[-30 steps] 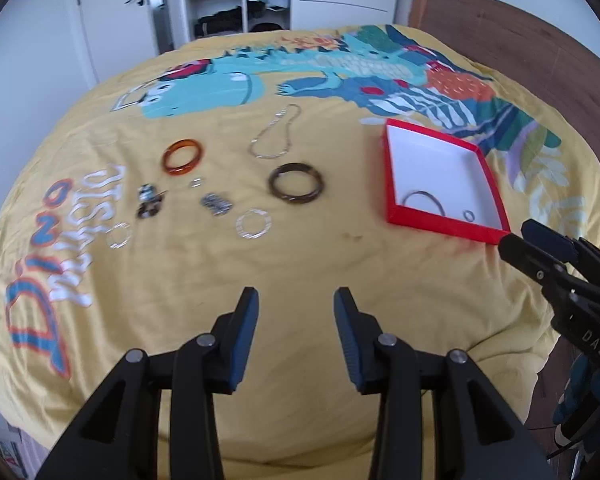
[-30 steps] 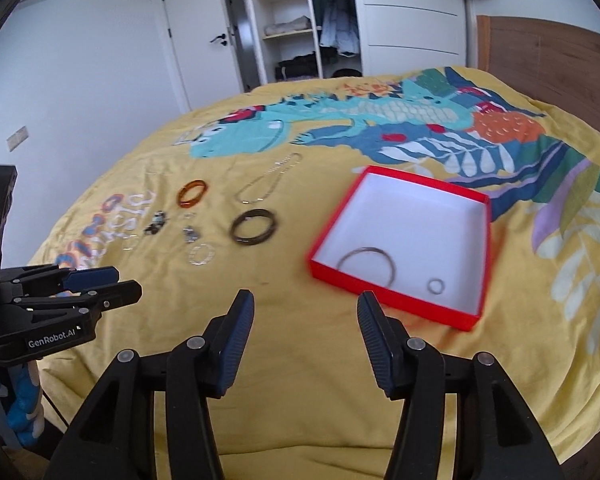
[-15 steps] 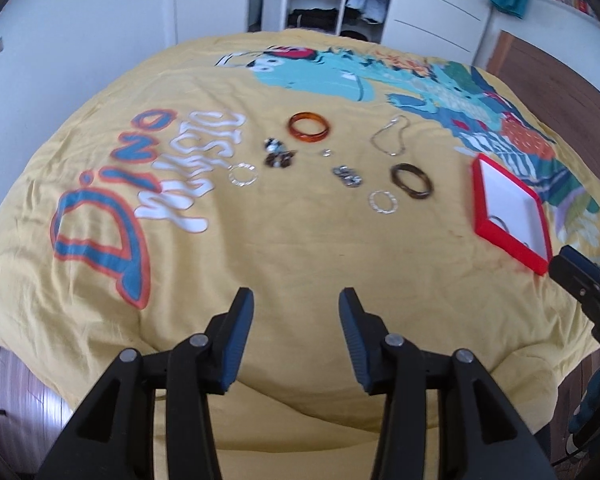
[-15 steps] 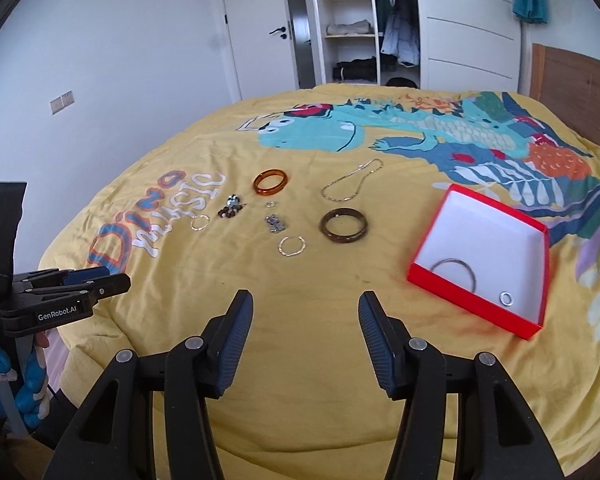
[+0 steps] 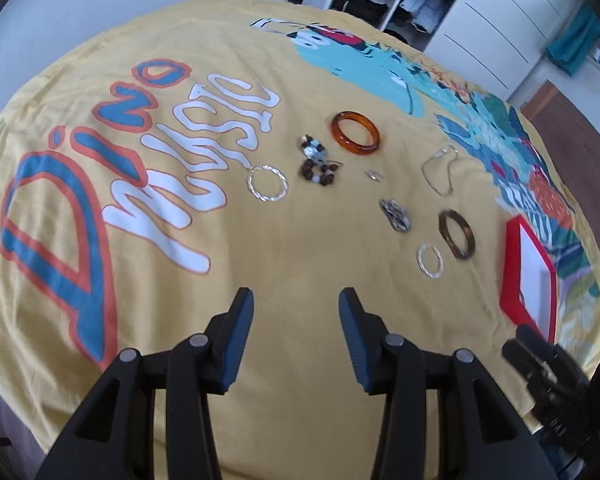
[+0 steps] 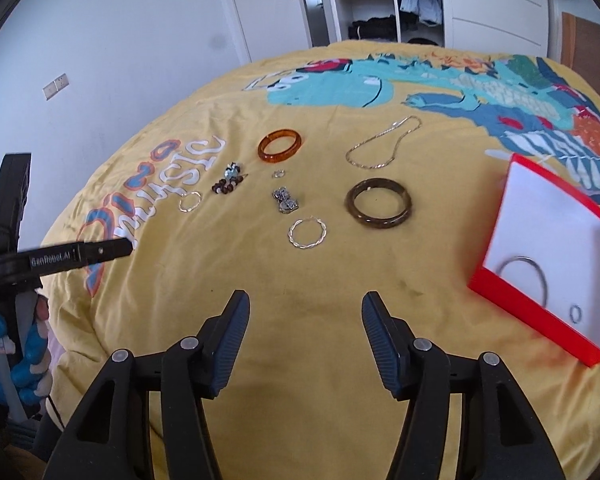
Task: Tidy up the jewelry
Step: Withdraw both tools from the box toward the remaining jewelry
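Jewelry lies on a yellow dinosaur bedspread (image 6: 300, 360). An orange bangle (image 6: 280, 145), a dark brown bangle (image 6: 378, 202), a silver chain (image 6: 380, 144), two twisted silver hoops (image 6: 307, 233) (image 6: 189, 201), a beaded piece (image 6: 227, 180) and a silver clump (image 6: 285, 201) lie loose. A red box (image 6: 540, 304) with a white inside holds a thin bangle (image 6: 524, 276) and a small ring (image 6: 576, 313). My left gripper (image 5: 296, 312) is open and empty above the bedspread. My right gripper (image 6: 305, 312) is open and empty, left of the box.
A white wardrobe with open shelves (image 6: 372, 0) and a door (image 6: 272, 4) stand beyond the bed. A wooden headboard (image 6: 580, 40) is at the far right. A white wall (image 6: 100, 60) is left of the bed.
Both views have swung left and moved closer to the bed. The loose jewelry now sits nearer the middle of each view, and the red box has slid to the right edge.
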Tool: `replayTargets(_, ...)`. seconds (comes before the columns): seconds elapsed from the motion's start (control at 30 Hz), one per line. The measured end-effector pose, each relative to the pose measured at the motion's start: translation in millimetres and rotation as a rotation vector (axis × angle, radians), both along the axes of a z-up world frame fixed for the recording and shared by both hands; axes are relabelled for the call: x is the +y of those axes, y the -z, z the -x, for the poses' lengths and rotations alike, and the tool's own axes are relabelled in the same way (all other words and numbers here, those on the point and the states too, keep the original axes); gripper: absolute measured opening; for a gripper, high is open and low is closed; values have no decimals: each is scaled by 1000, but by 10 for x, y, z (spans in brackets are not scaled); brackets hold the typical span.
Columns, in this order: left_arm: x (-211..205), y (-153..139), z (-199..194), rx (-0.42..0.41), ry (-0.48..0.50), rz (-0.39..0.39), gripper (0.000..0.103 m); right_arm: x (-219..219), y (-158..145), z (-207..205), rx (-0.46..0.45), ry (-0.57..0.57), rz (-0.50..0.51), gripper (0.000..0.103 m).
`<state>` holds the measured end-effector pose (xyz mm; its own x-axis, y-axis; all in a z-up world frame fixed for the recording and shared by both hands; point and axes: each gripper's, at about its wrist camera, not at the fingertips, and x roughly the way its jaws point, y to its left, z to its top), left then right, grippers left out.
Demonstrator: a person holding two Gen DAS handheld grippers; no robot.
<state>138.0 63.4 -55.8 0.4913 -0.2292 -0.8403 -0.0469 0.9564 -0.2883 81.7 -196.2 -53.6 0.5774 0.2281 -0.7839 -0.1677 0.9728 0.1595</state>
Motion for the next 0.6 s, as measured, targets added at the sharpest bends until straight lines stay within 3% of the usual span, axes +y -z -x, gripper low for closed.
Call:
replayTargets(0.17,136,193,-389,41,-61,44,42,92,275,-296,43,-29,-10,60)
replayTargets(0.6,289,522,-1035,82,-147,18,42,172,617,-788,76,-54,-18,63)
